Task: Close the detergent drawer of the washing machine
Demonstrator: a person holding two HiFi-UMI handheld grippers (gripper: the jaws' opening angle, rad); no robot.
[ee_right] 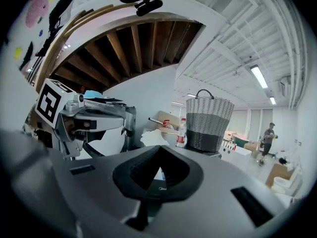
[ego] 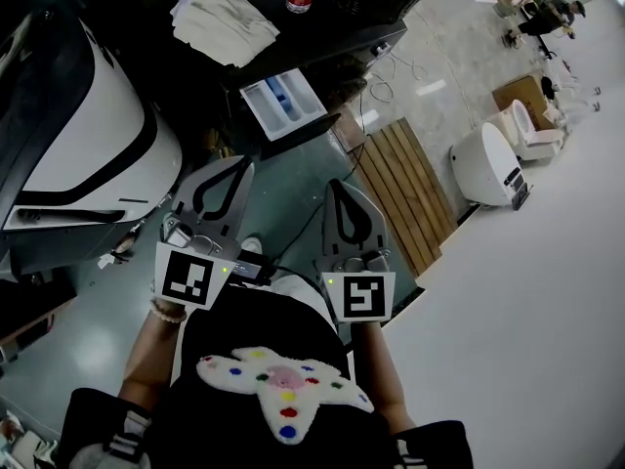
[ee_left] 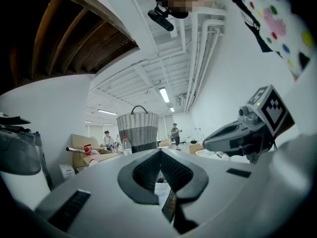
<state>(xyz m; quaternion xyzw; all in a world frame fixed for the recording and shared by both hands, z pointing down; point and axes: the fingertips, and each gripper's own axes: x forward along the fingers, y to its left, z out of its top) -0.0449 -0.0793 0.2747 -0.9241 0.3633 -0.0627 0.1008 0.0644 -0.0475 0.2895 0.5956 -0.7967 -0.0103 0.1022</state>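
I see both sets of fingers pressed together with nothing in them. The left gripper (ego: 241, 164) and right gripper (ego: 335, 188) are side by side, pointing toward the washing machine (ego: 337, 27). In the head view the detergent drawer (ego: 283, 103) stands pulled out of the machine's dark front, at about 1 o'clock from the left fingers and 11 o'clock from the right, apart from both.

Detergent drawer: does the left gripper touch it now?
Apart. The head view shows the shut left gripper ending short of the open detergent drawer, with a clear gap between them.
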